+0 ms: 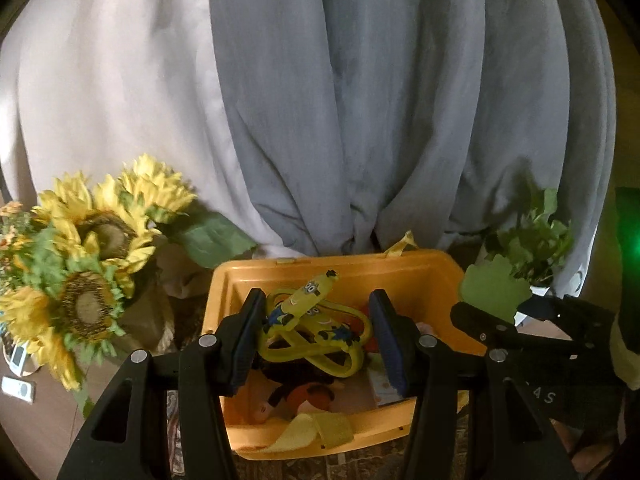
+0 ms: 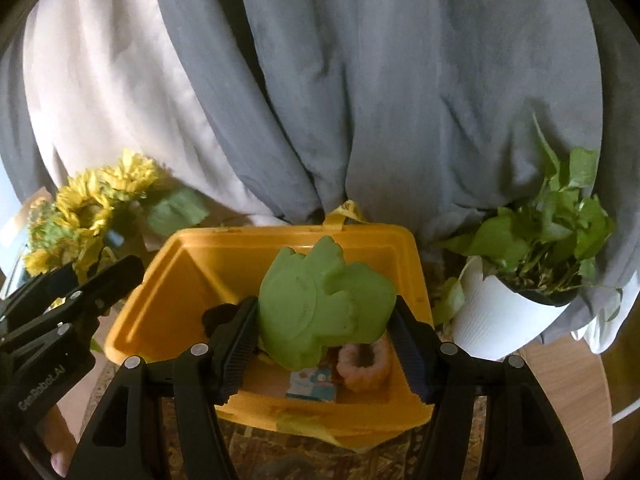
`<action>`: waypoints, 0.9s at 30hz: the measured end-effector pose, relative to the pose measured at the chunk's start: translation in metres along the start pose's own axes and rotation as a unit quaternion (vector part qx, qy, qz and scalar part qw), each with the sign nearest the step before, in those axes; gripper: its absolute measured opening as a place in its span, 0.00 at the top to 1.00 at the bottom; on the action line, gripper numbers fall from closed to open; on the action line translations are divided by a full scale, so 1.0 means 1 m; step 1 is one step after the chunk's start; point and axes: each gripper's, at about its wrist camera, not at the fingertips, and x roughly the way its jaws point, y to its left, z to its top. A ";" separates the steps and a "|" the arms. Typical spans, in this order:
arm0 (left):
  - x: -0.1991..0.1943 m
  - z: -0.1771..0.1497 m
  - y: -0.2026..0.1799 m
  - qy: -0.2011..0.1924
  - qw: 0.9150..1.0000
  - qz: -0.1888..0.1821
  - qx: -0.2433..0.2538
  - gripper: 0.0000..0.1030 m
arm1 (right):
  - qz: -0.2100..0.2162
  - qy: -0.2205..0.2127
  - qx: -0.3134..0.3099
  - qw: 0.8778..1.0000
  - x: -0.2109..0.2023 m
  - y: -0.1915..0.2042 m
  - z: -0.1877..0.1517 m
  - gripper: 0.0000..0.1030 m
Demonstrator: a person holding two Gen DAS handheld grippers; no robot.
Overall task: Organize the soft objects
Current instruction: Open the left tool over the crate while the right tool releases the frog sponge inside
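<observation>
Grey curtains (image 1: 360, 120) back the yellow bin (image 2: 208, 256), sunflowers (image 1: 88, 248) and potted plant (image 2: 532, 264) flanking.

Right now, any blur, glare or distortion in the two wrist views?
Left wrist: sunflowers smeared by motion, green glow at the right edge, curtains bowed by the fisheye. Right wrist: sunflowers and leaves blurred, green toy fairly sharp, corners dark.
</observation>
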 end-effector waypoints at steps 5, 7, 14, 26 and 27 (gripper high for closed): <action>0.028 -0.002 0.001 0.034 0.999 -0.006 0.011 0.49 | -0.009 0.021 0.000 1.000 0.020 -0.002 -0.001 0.37; 0.037 -0.003 0.002 0.045 0.999 -0.007 0.014 0.49 | -0.012 0.031 -0.001 0.999 0.028 -0.003 -0.001 0.37; 0.059 -0.013 0.002 0.071 0.997 -0.005 0.027 0.48 | -0.013 0.073 -0.010 0.997 0.054 -0.004 -0.009 0.37; 0.064 -0.020 0.004 0.094 0.995 -0.026 0.020 0.30 | -0.040 0.092 -0.022 0.995 0.061 -0.004 -0.018 0.26; 0.061 -0.021 0.004 0.091 0.995 -0.024 0.019 0.28 | -0.044 0.090 -0.022 0.995 0.060 -0.004 -0.017 0.26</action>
